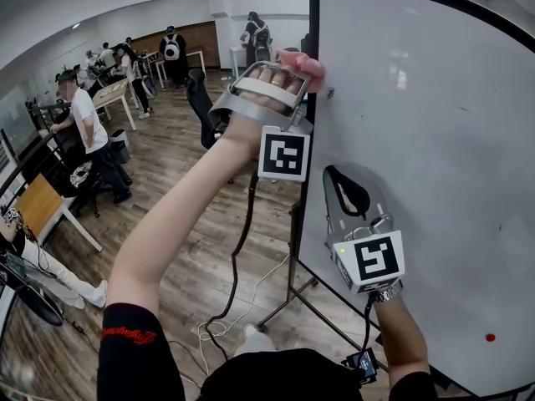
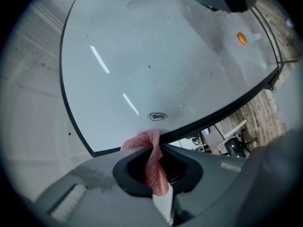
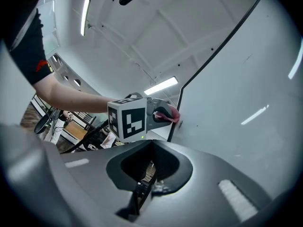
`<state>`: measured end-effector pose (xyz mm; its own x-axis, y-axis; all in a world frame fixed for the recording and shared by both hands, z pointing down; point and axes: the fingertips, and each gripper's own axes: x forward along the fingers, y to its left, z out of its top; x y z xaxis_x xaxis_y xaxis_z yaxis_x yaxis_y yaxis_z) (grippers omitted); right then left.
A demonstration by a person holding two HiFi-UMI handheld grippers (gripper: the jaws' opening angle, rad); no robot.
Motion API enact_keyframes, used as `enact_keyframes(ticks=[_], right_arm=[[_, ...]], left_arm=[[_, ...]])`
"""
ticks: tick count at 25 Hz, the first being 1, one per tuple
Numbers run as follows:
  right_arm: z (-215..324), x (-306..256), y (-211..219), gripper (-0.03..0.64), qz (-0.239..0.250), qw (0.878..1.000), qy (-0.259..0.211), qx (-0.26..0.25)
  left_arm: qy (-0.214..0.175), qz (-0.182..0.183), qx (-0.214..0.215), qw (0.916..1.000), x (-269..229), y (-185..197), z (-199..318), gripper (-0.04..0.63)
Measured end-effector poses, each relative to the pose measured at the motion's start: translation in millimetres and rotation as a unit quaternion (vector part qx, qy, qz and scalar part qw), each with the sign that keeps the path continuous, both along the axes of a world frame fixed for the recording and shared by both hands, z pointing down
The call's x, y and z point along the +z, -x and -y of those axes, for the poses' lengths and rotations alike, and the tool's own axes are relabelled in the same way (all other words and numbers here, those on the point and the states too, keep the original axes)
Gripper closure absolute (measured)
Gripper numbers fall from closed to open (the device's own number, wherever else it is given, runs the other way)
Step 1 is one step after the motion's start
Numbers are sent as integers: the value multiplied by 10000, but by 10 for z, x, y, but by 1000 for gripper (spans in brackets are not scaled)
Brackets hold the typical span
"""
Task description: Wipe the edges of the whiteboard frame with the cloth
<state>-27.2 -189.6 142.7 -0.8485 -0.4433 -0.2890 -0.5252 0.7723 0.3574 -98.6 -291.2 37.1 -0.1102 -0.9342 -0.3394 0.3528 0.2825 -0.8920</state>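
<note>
While the left gripper (image 2: 160,188) is clamped on the pink cloth (image 2: 147,140), its bunched end touching the left edge of the whiteboard frame (image 1: 313,124), best hold pressure steady and follow the black strip — right gripper (image 3: 142,188) closed, empty, lower down.

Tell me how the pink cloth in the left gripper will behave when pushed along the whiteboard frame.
The cloth looks floppy: it bunches and twists where the left gripper pinches it, so it will probably fold rather than push stiffly. Its mesh-like weave suggests it is light and should drag, not slide freely, on the whiteboard frame.
</note>
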Motion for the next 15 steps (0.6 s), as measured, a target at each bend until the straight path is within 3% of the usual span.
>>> enact_keyframes(ticks=[15], right_arm=[[55,146,-34,615,-44,9999,130,-14]], left_arm=[[163,54,-115,9998,247,13,5,571]])
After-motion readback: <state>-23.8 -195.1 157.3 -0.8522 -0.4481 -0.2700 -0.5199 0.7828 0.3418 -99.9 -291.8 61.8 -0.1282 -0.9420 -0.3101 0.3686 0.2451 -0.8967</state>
